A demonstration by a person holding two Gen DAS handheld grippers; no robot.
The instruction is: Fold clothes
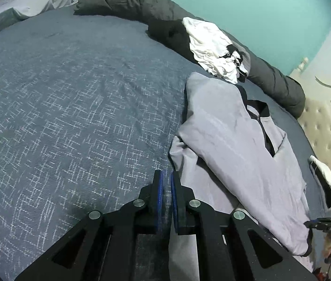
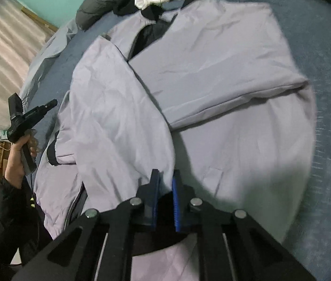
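Pale grey jacket [image 2: 212,75] w/ dark collar is lying spread on the blue patterned bed [image 1: 71,107], one side folded over the front. Left gripper [image 1: 166,175] is hovering at the jacket's edge, fingers [image 1: 159,187] nearly together, nothing visibly btwn them. Right gripper [image 2: 165,175] is hanging over the jacket's lower part, fingers [image 2: 178,187] close together; can't tell if any cloth is pinched. White crumpled garment [image 1: 210,46] is resting against a dark grey rolled duvet [image 1: 128,2] along the teal wall [image 1: 247,4]. Small writing on the other gripper's body in left view is too blurry to read. No brand or label legible on the jacket.
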